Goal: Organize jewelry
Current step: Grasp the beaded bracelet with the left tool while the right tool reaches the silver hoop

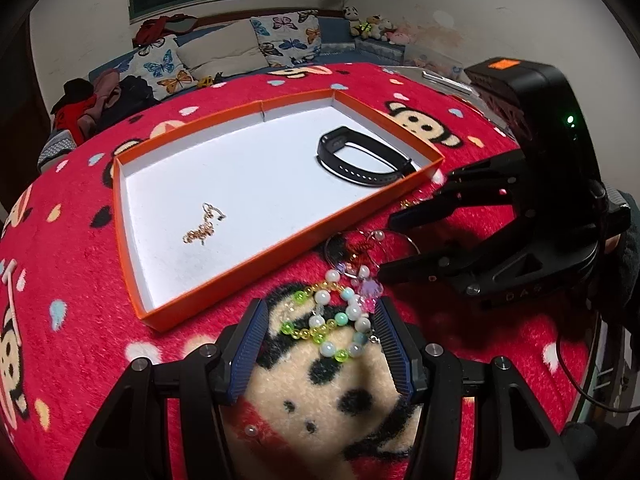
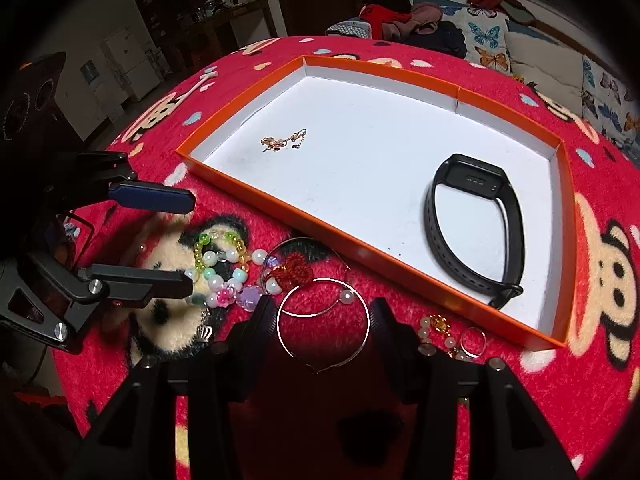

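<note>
An orange-rimmed white tray (image 1: 280, 246) (image 2: 320, 228) lies on the red blanket. It holds a black fitness band (image 1: 352, 172) (image 2: 468, 184) and a small gold chain (image 1: 204, 226) (image 2: 282, 142). In front of the tray, a bracelet of white, green and yellow beads (image 1: 320, 322) (image 2: 220, 268) lies between the jaws of my left gripper (image 1: 322, 304) (image 2: 193, 244). That gripper is open, with only its right pad near the beads. My right gripper (image 2: 323, 303) (image 1: 386, 246) holds a silver hoop earring (image 2: 280, 332) by both sides. A second hoop with a red knot (image 2: 294, 268) lies just beyond.
A small ring (image 2: 472, 340) and a gold-and-pearl piece (image 2: 438, 326) lie right of my right gripper, close to the tray's corner. A loose pearl (image 1: 251, 429) rests on the blanket. A sofa with butterfly pillows (image 1: 280, 36) stands behind the table.
</note>
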